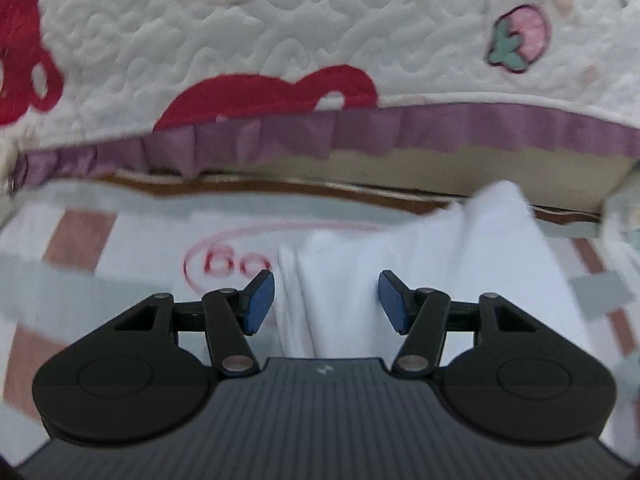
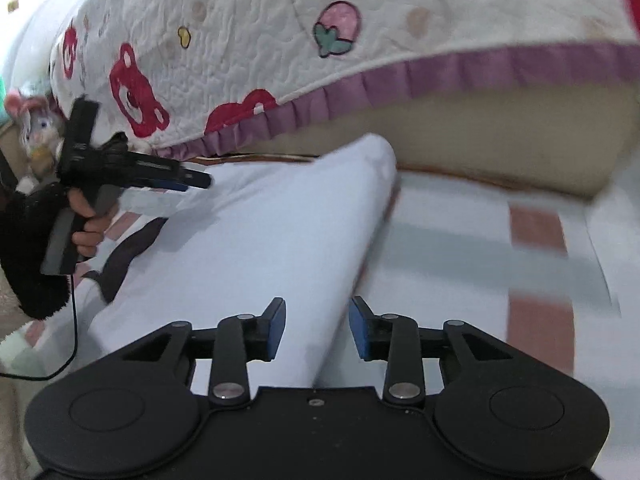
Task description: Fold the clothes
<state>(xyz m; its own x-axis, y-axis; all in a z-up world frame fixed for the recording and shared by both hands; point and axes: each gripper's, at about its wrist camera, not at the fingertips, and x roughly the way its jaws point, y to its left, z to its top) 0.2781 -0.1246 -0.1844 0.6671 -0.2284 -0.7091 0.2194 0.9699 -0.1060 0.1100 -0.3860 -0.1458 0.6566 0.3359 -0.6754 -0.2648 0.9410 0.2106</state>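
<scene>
Both our grippers, left (image 1: 326,300) and right (image 2: 317,330), stand parted, empty; the limp white garment (image 2: 256,240) wants pinching at its folded edge.

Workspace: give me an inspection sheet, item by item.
Surface: checked sheet, pink and grey squares.
Job's things: white garment lying on the sheet, one fold raised.
Clutter: plush toy at far left.
Grippers: left gripper open, garment between its fingers, pads clear; right gripper open over the garment's edge.
Cables: black cable hanging below the left hand.
Surroundings: quilted blanket with purple frill, bear and strawberry prints.
</scene>
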